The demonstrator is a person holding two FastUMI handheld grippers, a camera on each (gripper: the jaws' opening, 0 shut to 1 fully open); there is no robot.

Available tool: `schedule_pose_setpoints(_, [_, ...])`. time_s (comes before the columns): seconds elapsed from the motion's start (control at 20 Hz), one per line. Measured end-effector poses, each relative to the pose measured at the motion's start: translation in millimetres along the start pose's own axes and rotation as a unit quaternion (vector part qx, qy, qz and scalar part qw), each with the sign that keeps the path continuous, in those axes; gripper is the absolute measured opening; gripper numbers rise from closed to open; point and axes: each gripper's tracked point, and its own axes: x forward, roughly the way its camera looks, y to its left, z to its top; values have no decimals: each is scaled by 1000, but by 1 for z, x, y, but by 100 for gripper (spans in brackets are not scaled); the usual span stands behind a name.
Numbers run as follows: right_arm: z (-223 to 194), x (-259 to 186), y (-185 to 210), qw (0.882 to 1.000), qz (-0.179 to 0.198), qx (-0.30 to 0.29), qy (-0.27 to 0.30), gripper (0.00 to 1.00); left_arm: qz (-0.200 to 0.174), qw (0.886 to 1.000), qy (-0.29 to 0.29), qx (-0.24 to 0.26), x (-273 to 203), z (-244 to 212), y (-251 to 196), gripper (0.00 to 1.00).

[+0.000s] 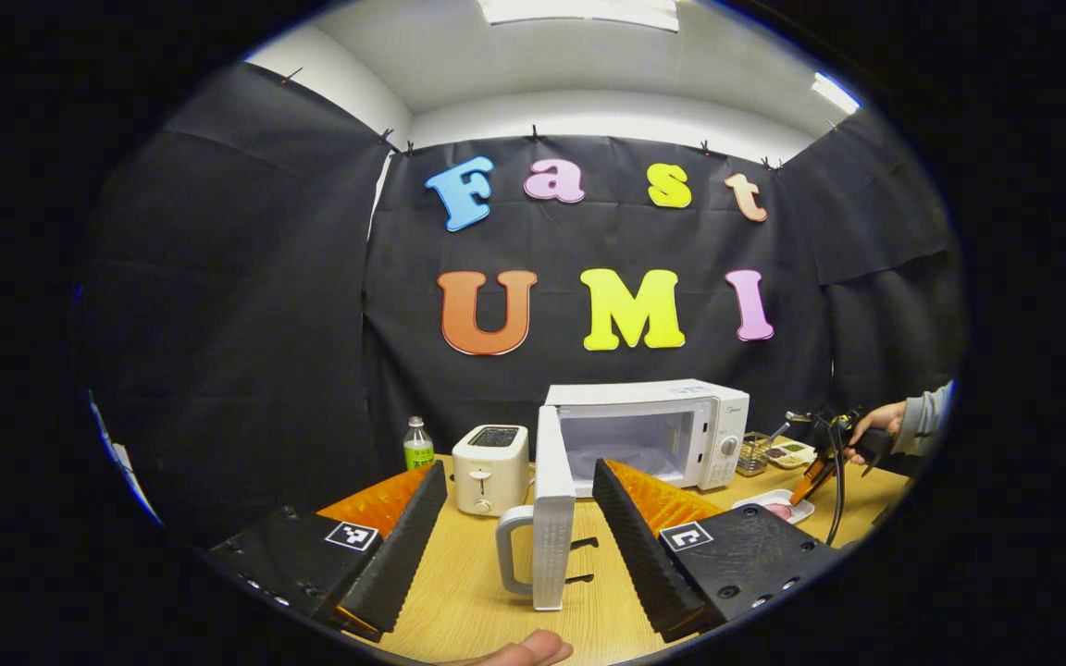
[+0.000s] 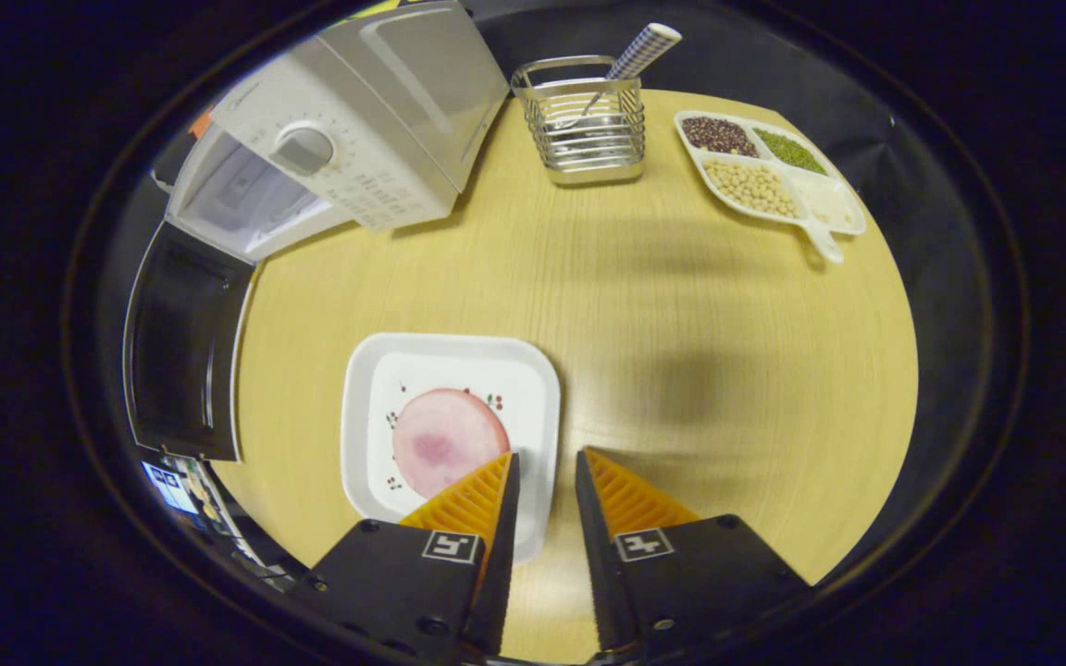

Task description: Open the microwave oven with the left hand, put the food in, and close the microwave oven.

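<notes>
The white microwave (image 1: pixel 672 430) stands at the back of the wooden table with its door (image 1: pixel 551 518) swung open toward me, handle (image 1: pixel 513 550) facing left. My left gripper (image 1: pixel 520 465) is open wide, its fingers on either side of the door and apart from it. A round pink slice of food (image 2: pixel 448 439) lies on a white square plate (image 2: pixel 385 370), also seen as the plate (image 1: pixel 778 507) right of the microwave. My right gripper (image 2: pixel 546 456) hovers over the plate's right rim, fingers a narrow gap apart and straddling the rim. A hand (image 1: pixel 875 425) holds the right gripper (image 1: pixel 815 476).
A toaster (image 1: pixel 491 467) and a green-labelled bottle (image 1: pixel 418 444) stand left of the microwave. Behind the plate are a wire cutlery holder (image 2: pixel 579 125) with a spoon and a divided dish of beans (image 2: pixel 764 171). The open door (image 2: pixel 183 342) juts out left of the plate.
</notes>
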Motion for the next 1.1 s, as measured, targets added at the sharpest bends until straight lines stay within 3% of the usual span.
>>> schedule_pose_setpoints(0.05, [2,0,0,1000,12,0,8,13,3,1000,5,2,2,-3,-1,94])
schedule_pose_setpoints(0.1, [2,6,0,999,29,-6,22,9,6,1000,9,2,3,-6,-1,83])
schedule_pose_setpoints(0.15, [6,5,-1,999,42,-2,28,4,8,1000,12,2,4,-8,-1,94])
schedule_pose_setpoints(0.25, [6,1,0,997,70,15,33,0,6,1000,13,2,4,-9,-3,94])
schedule_pose_setpoints(0.3, [6,2,0,995,86,26,31,4,3,1000,12,2,5,-10,-5,94])
schedule_pose_setpoints(0.6, [-6,3,9,979,177,102,1,4,-33,999,17,1,2,-14,-18,94])
schedule_pose_setpoints(0.7, [-12,3,13,972,199,126,-9,0,-38,999,17,1,2,-16,-21,94])
schedule_pose_setpoints(0.9, [-20,-3,18,957,239,161,-30,4,-45,999,20,-10,3,-19,-23,94])
schedule_pose_setpoints(0.95, [-21,-8,24,954,247,166,-37,4,-47,999,18,-14,2,-18,-21,83])
schedule_pose_setpoints(1.05, [-20,-14,28,951,257,166,-48,4,-54,998,13,-29,1,-16,-22,83])
schedule_pose_setpoints(1.1, [-20,-17,32,950,259,164,-53,4,-58,998,11,-36,1,-16,-21,94])
